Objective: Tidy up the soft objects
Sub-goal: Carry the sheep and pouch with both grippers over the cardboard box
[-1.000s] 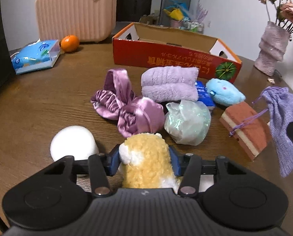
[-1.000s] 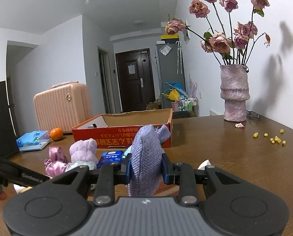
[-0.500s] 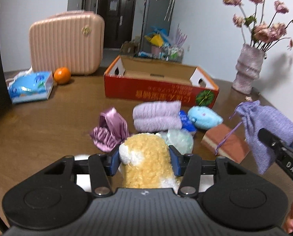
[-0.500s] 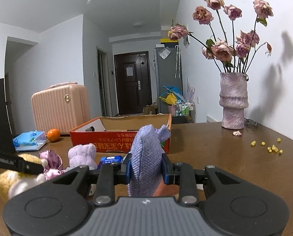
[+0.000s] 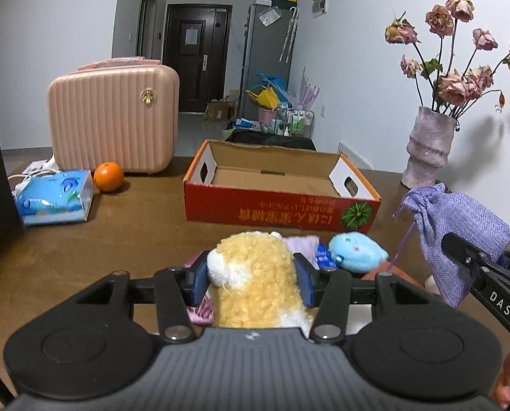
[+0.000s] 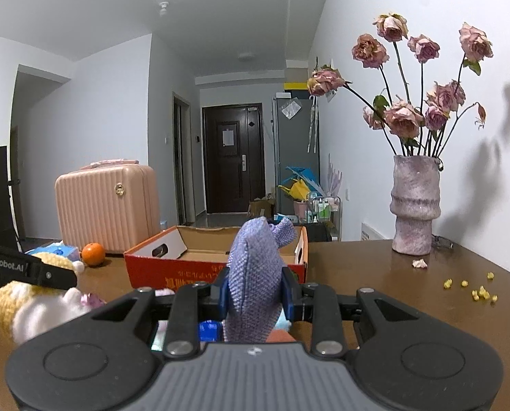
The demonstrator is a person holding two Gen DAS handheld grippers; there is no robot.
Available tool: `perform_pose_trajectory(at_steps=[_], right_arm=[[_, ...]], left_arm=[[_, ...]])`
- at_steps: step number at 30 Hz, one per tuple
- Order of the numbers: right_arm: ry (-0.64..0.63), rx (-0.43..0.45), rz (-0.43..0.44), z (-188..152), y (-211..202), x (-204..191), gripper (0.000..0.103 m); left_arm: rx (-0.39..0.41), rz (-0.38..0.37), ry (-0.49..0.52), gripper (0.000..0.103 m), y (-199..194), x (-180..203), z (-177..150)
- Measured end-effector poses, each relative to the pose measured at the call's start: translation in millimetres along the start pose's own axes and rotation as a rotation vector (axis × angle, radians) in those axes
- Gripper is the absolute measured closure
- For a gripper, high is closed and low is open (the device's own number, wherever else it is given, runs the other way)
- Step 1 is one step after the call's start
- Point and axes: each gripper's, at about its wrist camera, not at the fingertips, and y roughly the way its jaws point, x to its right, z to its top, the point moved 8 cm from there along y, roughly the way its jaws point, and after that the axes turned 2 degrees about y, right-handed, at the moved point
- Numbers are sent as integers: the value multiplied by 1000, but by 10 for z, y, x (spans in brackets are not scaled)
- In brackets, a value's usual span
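My left gripper point(image 5: 253, 279) is shut on a yellow and white plush toy point(image 5: 255, 274) and holds it above the table. My right gripper point(image 6: 255, 296) is shut on a purple drawstring pouch point(image 6: 255, 274), also seen at the right of the left wrist view point(image 5: 457, 233). The plush shows at the left of the right wrist view point(image 6: 32, 304). An open red cardboard box point(image 5: 279, 188) stands behind, empty inside. A blue plush point(image 5: 356, 251) and a lilac towel point(image 5: 303, 243) lie on the table below the left gripper.
A pink suitcase point(image 5: 113, 120), an orange point(image 5: 108, 177) and a blue tissue pack point(image 5: 54, 198) stand at the back left. A vase of dried roses point(image 6: 414, 205) stands at the back right. Yellow crumbs point(image 6: 470, 287) lie on the table's right side.
Both grippers have lifted with their objects and tilted up, so the box and room now fill the view. The soft things on the table have dropped mostly out of sight.
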Motion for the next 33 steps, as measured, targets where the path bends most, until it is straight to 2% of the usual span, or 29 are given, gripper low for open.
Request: perform_pose_trajectory(at_steps=[21,33], right_arm=[[-43,32,10,406,646,-186,75],[-67,28,4,569,1086,-219,75]], left_arm=[[97,8,-5,52,396,-80,776],[127,30,-20,52,769,-66,1231]])
